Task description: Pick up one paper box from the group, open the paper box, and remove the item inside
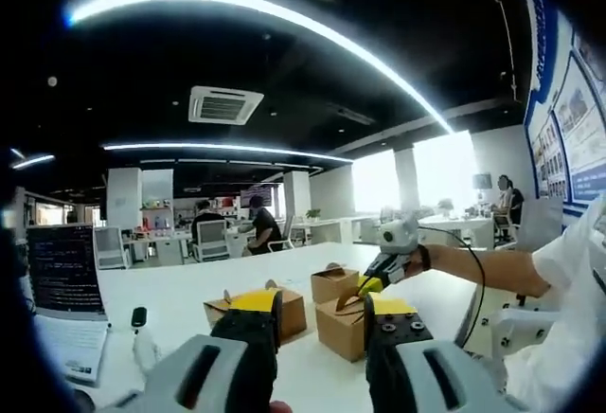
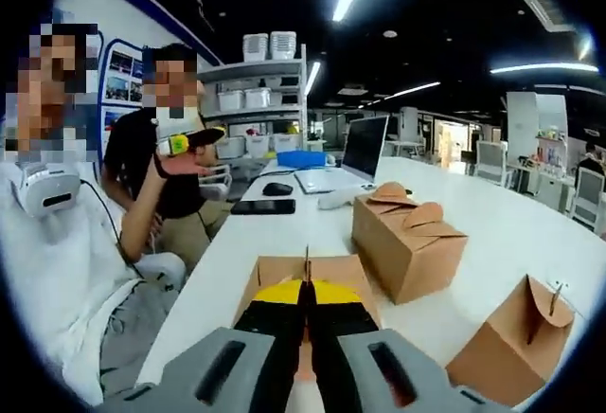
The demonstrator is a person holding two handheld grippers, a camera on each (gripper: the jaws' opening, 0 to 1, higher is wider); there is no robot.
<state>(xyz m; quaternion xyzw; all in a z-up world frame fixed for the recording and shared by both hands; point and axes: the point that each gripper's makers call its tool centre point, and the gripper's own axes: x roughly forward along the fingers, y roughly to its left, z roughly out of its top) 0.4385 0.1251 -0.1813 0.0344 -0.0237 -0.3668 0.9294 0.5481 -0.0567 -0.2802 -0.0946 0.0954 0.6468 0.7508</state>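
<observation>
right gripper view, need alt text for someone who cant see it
The right gripper, jaws closed together, pinches the top tab of a brown paper box on a white table. Two more paper boxes stand nearby, one ahead and one at lower right. A laptop sits farther back, with two people seated at left.

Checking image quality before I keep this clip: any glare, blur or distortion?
Left gripper view: ceiling light strips and windows blow out; fisheye bends the strips; the paper boxes stay readable. Right gripper view: even lighting, the box is sharp, the right tongs are soft up close.
</observation>
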